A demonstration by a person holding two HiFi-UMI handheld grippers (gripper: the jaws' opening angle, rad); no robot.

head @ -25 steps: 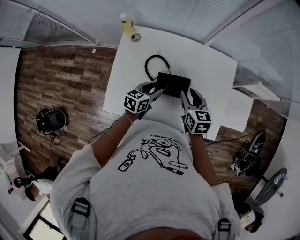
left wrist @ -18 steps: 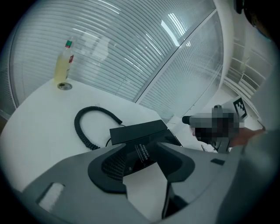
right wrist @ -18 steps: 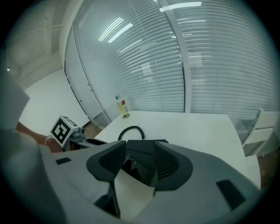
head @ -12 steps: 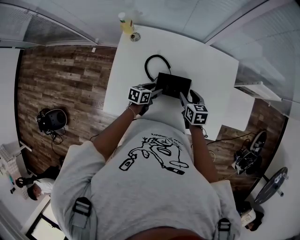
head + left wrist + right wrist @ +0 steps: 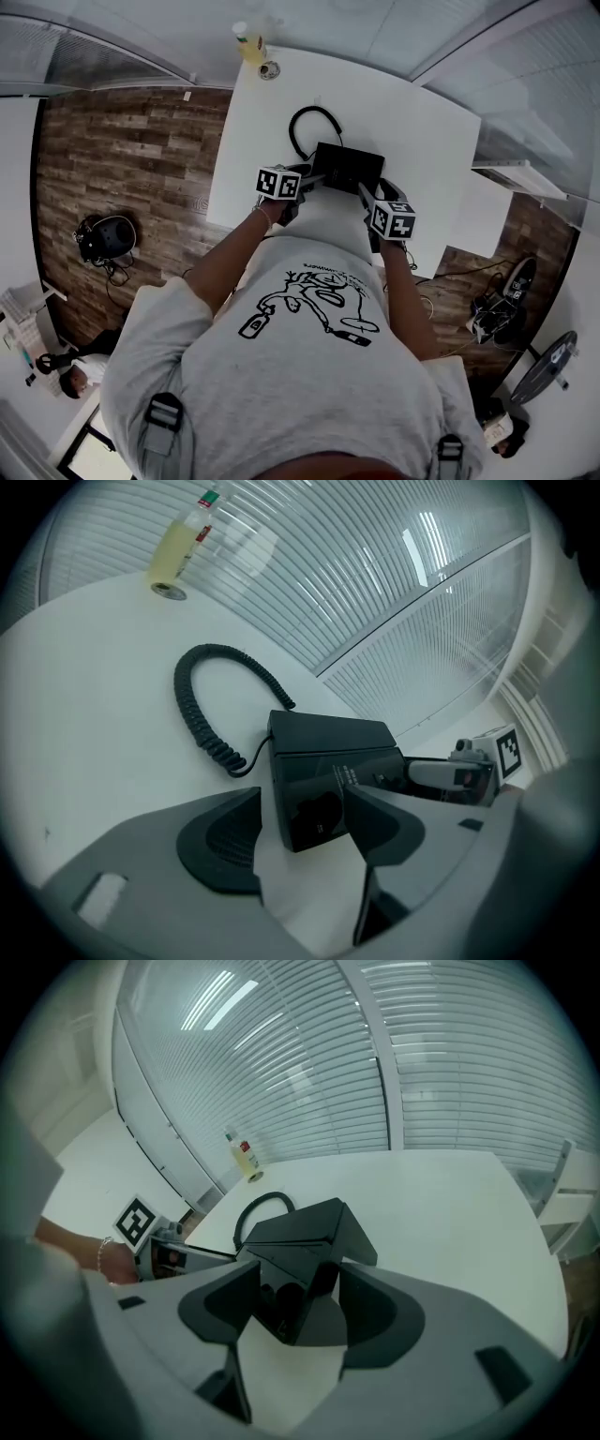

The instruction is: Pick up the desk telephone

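Note:
The black desk telephone (image 5: 347,169) rests on the white table (image 5: 412,122), its coiled cord (image 5: 305,131) looping away behind it. My left gripper (image 5: 314,180) is at the phone's left end and my right gripper (image 5: 364,192) at its right end. In the left gripper view the phone's end (image 5: 328,761) lies between the opening jaws of the left gripper (image 5: 305,832), with bare table showing beside one pad. In the right gripper view a corner of the phone (image 5: 300,1241) lies between the right gripper's (image 5: 295,1312) opening jaws, and neither pad presses on it.
A bottle of yellow drink (image 5: 250,44) stands at the table's far left corner beside a small round cap. The table's near edge runs just under both grippers. Wooden floor with a headset and cables lies to the left.
Both grippers have sunk towards the table with the phone between them, and their jaws have spread apart. The phone now lies on the tabletop.

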